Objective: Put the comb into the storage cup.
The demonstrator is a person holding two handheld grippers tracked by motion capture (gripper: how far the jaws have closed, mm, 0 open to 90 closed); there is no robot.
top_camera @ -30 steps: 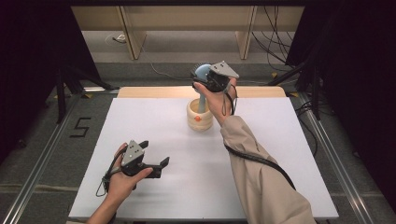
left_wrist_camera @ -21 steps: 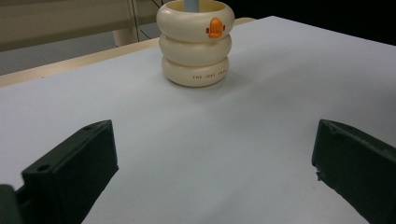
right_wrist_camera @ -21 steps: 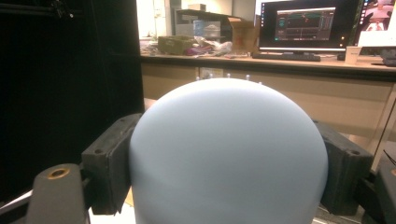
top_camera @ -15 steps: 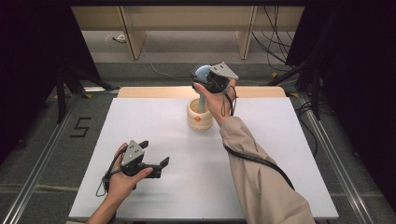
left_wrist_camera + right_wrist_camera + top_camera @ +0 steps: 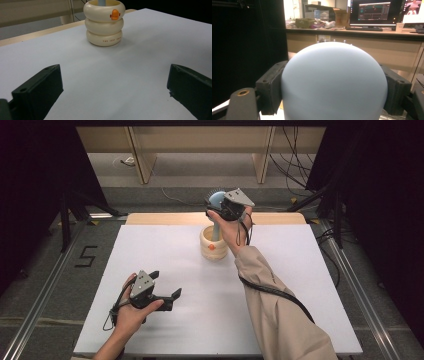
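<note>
A cream holder point(image 5: 214, 249) made of stacked rings, with an orange duck bill on its front, stands at the far middle of the white table point(image 5: 300, 285). A brush with a pale blue rounded head point(image 5: 215, 198) stands upright in it by its handle point(image 5: 216, 231). My right gripper point(image 5: 214, 205) is shut on that head; in the right gripper view the black jaws press on both sides of the blue dome point(image 5: 334, 80). My left gripper point(image 5: 165, 285) rests on the table near the front left, open, with bare table between its jaws. The holder point(image 5: 104, 22) shows ahead of it in the left gripper view.
A wooden strip point(image 5: 165, 218) runs along the table's far edge. Metal rails flank the table, and a "5" point(image 5: 86, 256) is marked on the floor at left. Dark curtains hang on both sides. Cables point(image 5: 295, 175) lie on the floor behind.
</note>
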